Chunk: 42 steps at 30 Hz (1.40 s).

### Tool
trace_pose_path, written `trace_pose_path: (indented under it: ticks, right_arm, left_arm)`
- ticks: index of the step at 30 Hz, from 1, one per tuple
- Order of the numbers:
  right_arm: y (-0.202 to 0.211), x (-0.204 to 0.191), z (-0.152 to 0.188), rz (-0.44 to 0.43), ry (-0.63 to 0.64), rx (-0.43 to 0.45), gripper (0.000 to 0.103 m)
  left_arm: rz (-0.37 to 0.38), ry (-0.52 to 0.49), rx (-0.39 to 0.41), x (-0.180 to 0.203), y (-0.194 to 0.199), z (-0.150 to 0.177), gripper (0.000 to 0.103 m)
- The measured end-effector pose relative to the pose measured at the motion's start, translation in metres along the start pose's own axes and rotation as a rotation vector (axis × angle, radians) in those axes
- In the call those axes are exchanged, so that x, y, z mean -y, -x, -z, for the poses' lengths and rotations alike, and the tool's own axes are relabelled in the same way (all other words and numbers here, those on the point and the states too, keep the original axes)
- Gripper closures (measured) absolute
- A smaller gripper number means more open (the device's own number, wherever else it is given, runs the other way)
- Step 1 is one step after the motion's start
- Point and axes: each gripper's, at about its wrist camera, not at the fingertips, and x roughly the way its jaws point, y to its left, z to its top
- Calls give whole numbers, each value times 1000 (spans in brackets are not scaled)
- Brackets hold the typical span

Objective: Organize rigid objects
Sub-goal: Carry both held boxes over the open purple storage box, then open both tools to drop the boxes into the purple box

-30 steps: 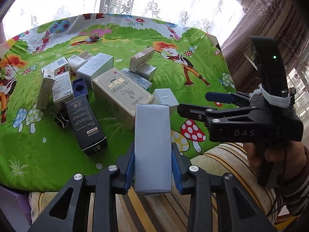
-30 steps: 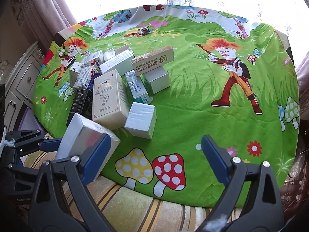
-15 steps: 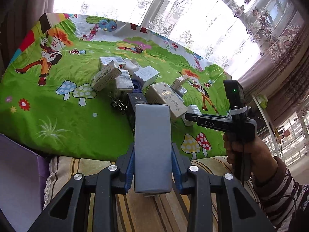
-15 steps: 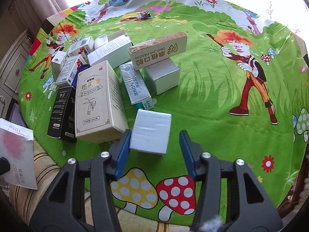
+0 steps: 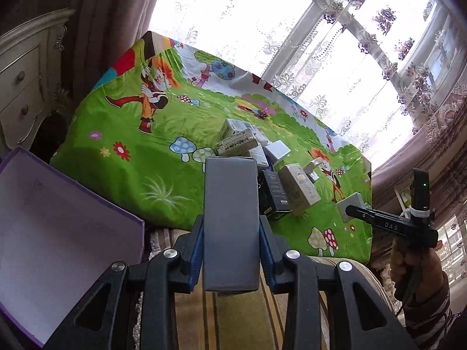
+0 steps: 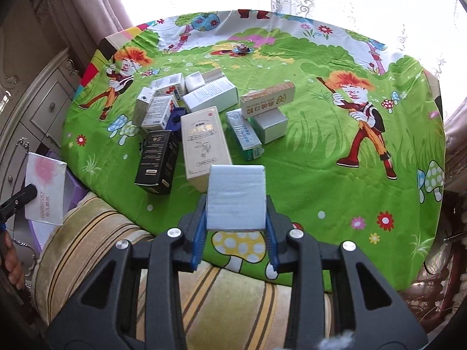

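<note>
My left gripper (image 5: 230,233) is shut on a tall pale grey carton (image 5: 230,198), held over the striped cushion, to the right of an open purple box (image 5: 58,233). My right gripper (image 6: 236,213) is shut on a small white carton (image 6: 236,192), lifted just above the near edge of the green cartoon cloth (image 6: 306,169). In the left wrist view the right gripper (image 5: 356,211) and its white carton (image 5: 351,202) show at the right. In the right wrist view the left gripper's carton (image 6: 43,189) shows at the far left.
Several cartons lie piled mid-cloth: a cream box (image 6: 204,143), a black box (image 6: 157,160), a toothpaste box (image 6: 267,100) on a white one. A white dresser (image 5: 20,81) stands left. A striped cushion (image 6: 96,239) runs along the near edge.
My right gripper came down around the small white carton, shut on it and lifted it. My left gripper swung left with its carton; the purple box has come into view.
</note>
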Motion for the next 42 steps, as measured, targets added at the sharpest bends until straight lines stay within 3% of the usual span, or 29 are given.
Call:
trace_pose_path:
  ticks: [5, 9, 19, 29, 31, 33, 35, 38, 42]
  right_arm:
    - [11, -98, -8, -145, 163, 6, 64]
    - [5, -178, -2, -227, 303, -13, 64]
    - [-43, -304, 33, -291, 518, -118, 64]
    - [-98, -364, 62, -376, 632, -224, 64]
    - [-107, -369, 63, -404, 633, -248, 64]
    - [-114, -371, 61, -431, 627, -270, 61]
    - [-117, -370, 59, -444, 619, -277, 46]
    - [-113, -369, 59, -478, 613, -276, 38]
    - [-91, -355, 49, -498, 617, -220, 37]
  left_arm:
    - [-112, 81, 110, -49, 50, 3, 68]
    - [-157, 155, 174, -89, 85, 13, 68]
    - [-246, 285, 210, -158, 117, 55, 68]
    - [-350, 374, 188, -193, 122, 73, 68]
    - [-375, 405, 169, -200, 118, 74, 63]
    - [-394, 416, 149, -202, 115, 76, 54]
    - [-408, 416, 141, -202, 115, 77, 47]
    - [-415, 418, 142, -201, 117, 77, 45]
    - [-389, 379, 165, -187, 122, 64, 45]
